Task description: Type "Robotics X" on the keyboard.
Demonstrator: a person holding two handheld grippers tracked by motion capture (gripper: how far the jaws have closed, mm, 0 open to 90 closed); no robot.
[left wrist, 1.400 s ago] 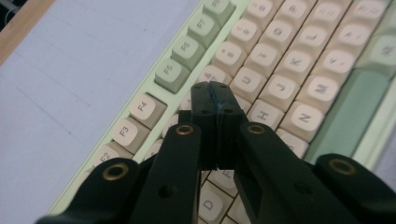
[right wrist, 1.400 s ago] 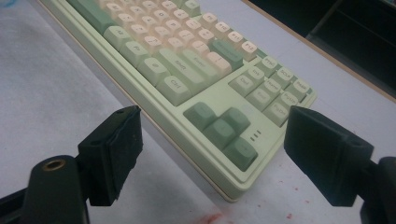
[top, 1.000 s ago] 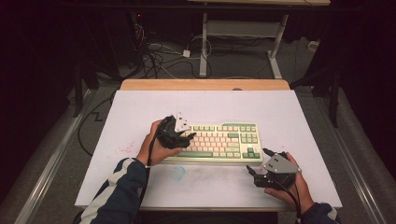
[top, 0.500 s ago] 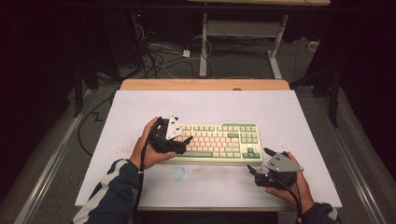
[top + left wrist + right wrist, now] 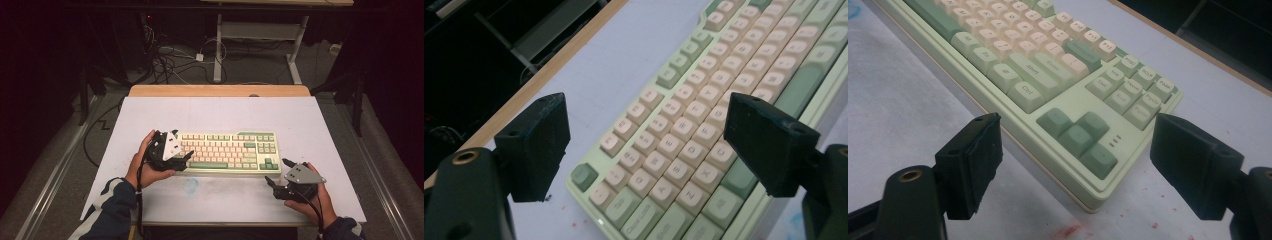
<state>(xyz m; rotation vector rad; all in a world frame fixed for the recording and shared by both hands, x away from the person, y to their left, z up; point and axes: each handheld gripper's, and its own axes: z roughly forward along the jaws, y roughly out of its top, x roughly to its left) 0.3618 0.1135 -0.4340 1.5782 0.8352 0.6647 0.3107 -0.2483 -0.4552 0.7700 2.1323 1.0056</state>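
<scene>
Table: white sheet (image 5: 220,200) is covering the tabletop, with a bare wooden strip (image 5: 220,91) showing along the far edge and a faint blue smudge (image 5: 190,186) lying near the front, just this side of the keyboard.
Right gripper: right gripper (image 5: 279,173) is resting in the person's hand at the near right of the table, just off the keyboard's near right corner; its jaws are standing spread wide with nothing between the pads, and in the right gripper view (image 5: 1075,165) they are framing that corner with the arrow keys.
Left gripper: left gripper (image 5: 184,161) is sitting in the person's hand at the keyboard's left end, slightly farther back than the right one; its jaws have just been opening and are now standing spread, gripping nothing, and in the left gripper view (image 5: 646,145) they are straddling the left block of keys from above without the pads pressing on them.
Keyboard: pale green keyboard (image 5: 227,151) with pink and green keys is lying flat in the middle of the table, long side running left to right, between the two grippers.
Sleeves: dark sleeves with white stripes (image 5: 107,212) are coming in from the near edge.
Floor beyond: cables (image 5: 170,62) are trailing on the grey floor past the far edge, beside white desk legs (image 5: 218,47).
</scene>
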